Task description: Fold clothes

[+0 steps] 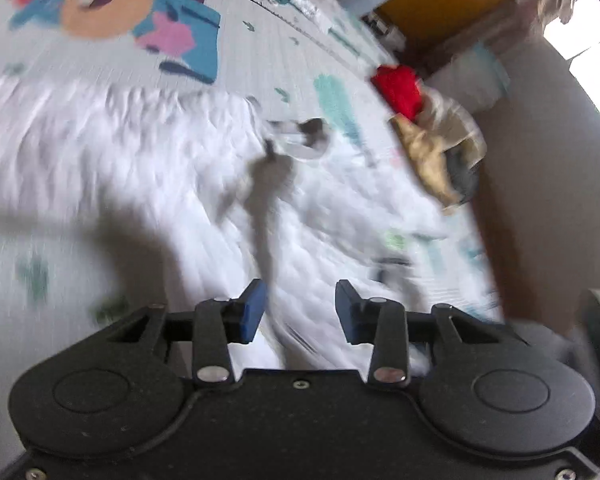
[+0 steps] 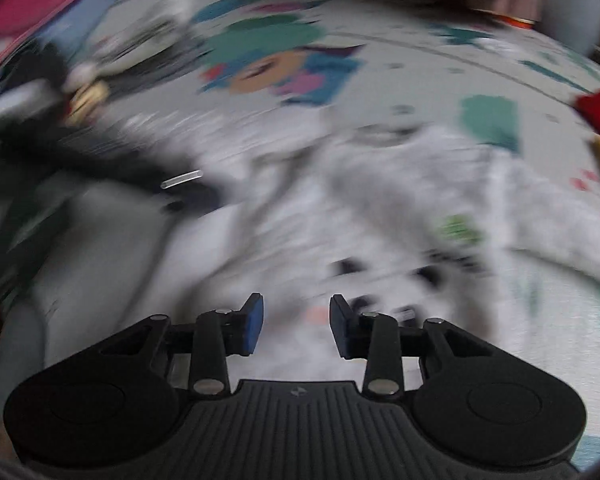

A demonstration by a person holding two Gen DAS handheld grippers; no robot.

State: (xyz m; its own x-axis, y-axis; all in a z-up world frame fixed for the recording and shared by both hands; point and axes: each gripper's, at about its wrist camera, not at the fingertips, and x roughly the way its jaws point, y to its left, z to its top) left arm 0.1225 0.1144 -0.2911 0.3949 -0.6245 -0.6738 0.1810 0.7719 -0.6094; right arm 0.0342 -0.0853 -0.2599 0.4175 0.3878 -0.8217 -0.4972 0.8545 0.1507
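No legible text, label, brand, number or sign appears in either view. Both are motion-blurred. The mat (image 1: 260, 52) at the top of the left wrist view carries only coloured cartoon shapes. A small embossed mark on the right gripper's body, lower centre, is too small to read.

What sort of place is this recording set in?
Probably a home room: clothes are folded on a cartoon-print play mat, with a white garment spread on it and a pile of clothes beside.

Both wrist cameras are looking steeply down, close over the white garment (image 1: 148, 168) on the patterned mat (image 2: 420, 68), sharing both.
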